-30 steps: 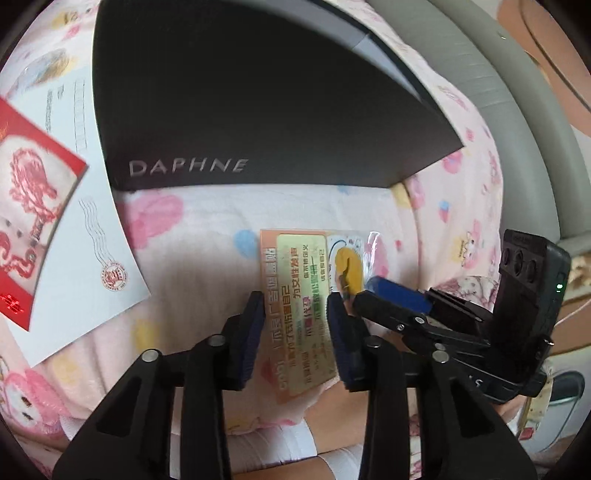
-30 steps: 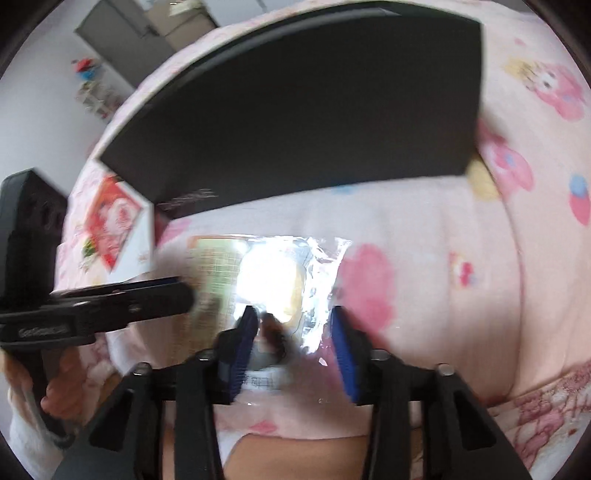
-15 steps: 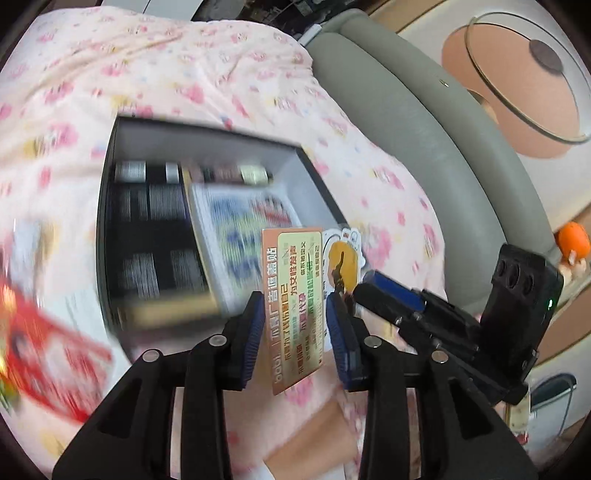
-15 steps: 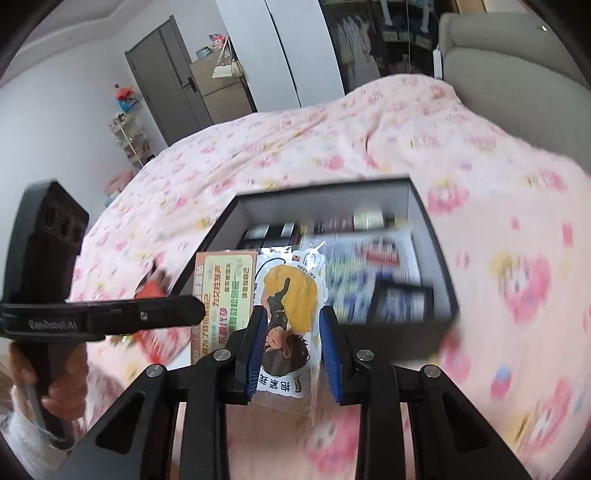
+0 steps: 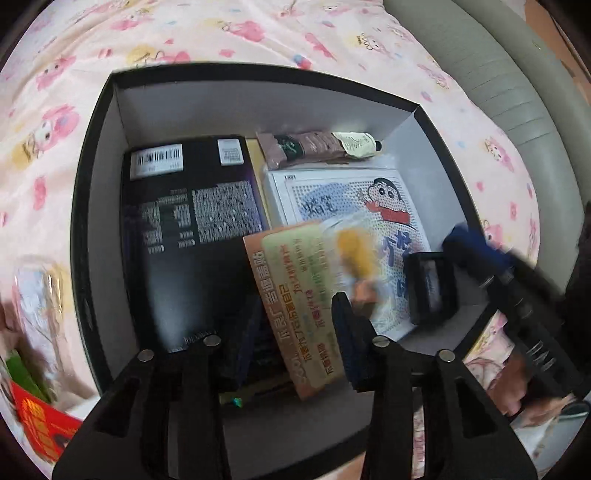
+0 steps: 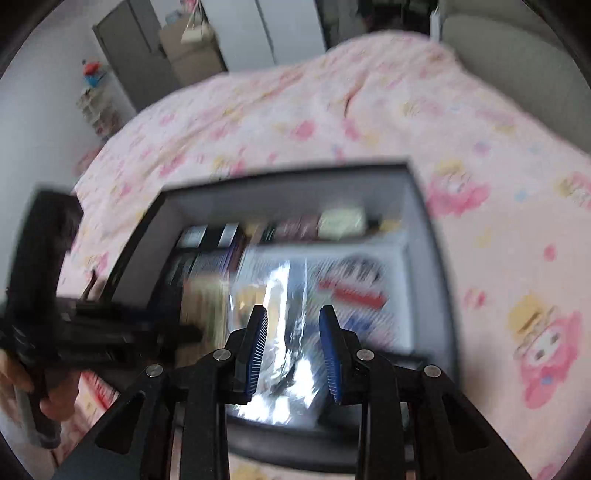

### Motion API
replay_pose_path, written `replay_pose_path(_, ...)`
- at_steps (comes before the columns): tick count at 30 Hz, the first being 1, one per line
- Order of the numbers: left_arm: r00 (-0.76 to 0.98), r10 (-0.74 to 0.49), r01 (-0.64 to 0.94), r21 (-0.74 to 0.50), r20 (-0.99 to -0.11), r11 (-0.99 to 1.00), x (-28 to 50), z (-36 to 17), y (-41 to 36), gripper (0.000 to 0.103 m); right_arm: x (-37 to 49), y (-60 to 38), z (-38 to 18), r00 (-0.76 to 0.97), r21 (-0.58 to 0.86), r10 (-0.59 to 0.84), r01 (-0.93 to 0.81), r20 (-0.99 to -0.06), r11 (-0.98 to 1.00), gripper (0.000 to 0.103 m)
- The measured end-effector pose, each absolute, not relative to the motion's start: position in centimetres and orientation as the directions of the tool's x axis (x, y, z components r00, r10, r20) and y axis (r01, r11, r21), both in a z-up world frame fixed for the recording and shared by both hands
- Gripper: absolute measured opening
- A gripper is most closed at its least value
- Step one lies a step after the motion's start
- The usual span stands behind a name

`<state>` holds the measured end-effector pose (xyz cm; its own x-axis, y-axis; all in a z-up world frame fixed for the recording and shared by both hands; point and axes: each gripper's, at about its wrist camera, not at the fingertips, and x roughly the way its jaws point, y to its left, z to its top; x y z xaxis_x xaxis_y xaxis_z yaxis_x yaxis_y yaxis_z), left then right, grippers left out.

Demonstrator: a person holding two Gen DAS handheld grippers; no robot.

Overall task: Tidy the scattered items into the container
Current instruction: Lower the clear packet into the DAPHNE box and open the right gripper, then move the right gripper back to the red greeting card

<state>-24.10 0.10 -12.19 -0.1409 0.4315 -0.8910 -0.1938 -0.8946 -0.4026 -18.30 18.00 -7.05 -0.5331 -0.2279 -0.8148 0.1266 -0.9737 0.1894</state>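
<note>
sticker card (image 5: pixel 295 295) between left jaws, over black box (image 5: pixel 96 206)

One box (image 5: pixel 96 206), two cards (image 5: pixel 295 295)

L gripper (image 5: pixel 295 336) tilted down, jaws just been opening, card between; R gripper (image 6: pixel 293 349) tilted down, gripping shiny packet.

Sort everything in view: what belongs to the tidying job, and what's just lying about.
Job:
black box
orange card, loose between the jaws of the left gripper, which have just been opening
shiny wrapped packet, clamped in the right gripper
red envelope on the quilt, outside the box

Lying about:
pink quilt
grey padded headboard
grey door
</note>
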Motion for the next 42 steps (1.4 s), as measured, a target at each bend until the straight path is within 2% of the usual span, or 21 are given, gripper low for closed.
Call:
replay_pose_path(6,-0.218,0.422,-0.177,-0.389,-0.880,-0.904,-25.7,-11.3,-0.4,0.040,-20.1,16.9,-7.8,-0.504,0.079,-0.149,0.158,-0.851,-0.984,0.026)
replay_pose_path(8,-0.213,0.408,-0.159,-0.380,-0.888,-0.911,-26.1,-11.6,-0.4,0.040,-19.9,16.5,-8.6,-0.477,0.086,-0.154,0.161,-0.865,-0.983,0.026)
replay_pose_path(10,-0.151,0.451,-0.128,-0.435,-0.880,-0.891,-26.3,-12.5,-0.4,0.041,-19.7,16.3,-9.6,-0.447,0.124,-0.179,0.149,-0.877,-0.981,0.026)
replay_pose_path(12,-0.083,0.565,-0.116,-0.555,-0.821,-0.824,-25.8,-13.4,-0.2,0.051,-18.9,16.4,-9.8,-0.451,0.130,-0.176,0.132,-0.875,-0.983,0.026)
replay_pose_path(13,-0.067,0.595,-0.127,-0.585,-0.801,-0.801,-25.4,-13.6,0.0,0.052,-18.5,16.5,-9.7,-0.465,0.115,-0.160,0.123,-0.871,-0.986,0.026)
replay_pose_path(14,-0.066,0.597,-0.141,-0.585,-0.799,-0.799,-25.0,-13.6,0.2,0.052,-18.1,16.5,-9.5,-0.481,0.097,-0.142,0.118,-0.865,-0.988,0.026)
replay_pose_path(17,-0.174,0.488,-0.135,-0.470,-0.855,-0.872,-24.7,-12.5,-0.4,0.051,-17.5,16.9,-9.0,-0.502,0.058,-0.107,0.113,-0.858,-0.992,0.026)
replay_pose_path(18,-0.191,0.482,-0.128,-0.466,-0.855,-0.876,-24.8,-12.1,-0.6,0.052,-17.5,17.0,-9.1,-0.496,0.057,-0.108,0.117,-0.862,-0.992,0.027)
replay_pose_path(22,-0.186,0.412,-0.108,-0.398,-0.892,-0.911,-25.0,-12.8,0.6,0.066,-18.0,17.5,-9.5,-0.465,0.061,-0.100,0.100,-0.879,-0.993,0.027)
replay_pose_path(28,-0.159,0.539,-0.186,-0.511,-0.827,-0.839,-24.7,-11.7,1.3,0.068,-17.4,19.4,-8.2,-0.498,0.068,-0.094,0.070,-0.862,-0.995,0.027)
replay_pose_path(31,-0.247,0.432,-0.125,-0.414,-0.867,-0.902,-24.7,-11.0,0.3,0.070,-17.6,20.0,-8.2,-0.494,0.085,-0.103,0.060,-0.863,-0.995,0.027)
replay_pose_path(33,-0.202,0.409,-0.099,-0.397,-0.890,-0.913,-25.0,-11.9,0.1,0.068,-17.6,20.0,-8.7,-0.482,0.088,-0.104,0.056,-0.870,-0.995,0.027)
replay_pose_path(35,-0.121,0.469,-0.087,-0.462,-0.875,-0.883,-25.0,-13.2,0.2,0.068,-17.1,19.8,-9.1,-0.476,0.101,-0.115,0.056,-0.872,-0.993,0.027)
replay_pose_path(38,-0.102,0.540,-0.153,-0.523,-0.836,-0.838,-24.2,-12.2,1.4,0.067,-16.1,19.6,-9.0,-0.478,0.123,-0.135,0.056,-0.868,-0.991,0.027)
replay_pose_path(42,-0.233,0.499,-0.245,-0.446,-0.835,-0.861,-20.7,-8.1,1.6,0.067,-13.9,19.5,-6.9,-0.522,0.096,-0.113,0.061,-0.845,-0.994,0.027)
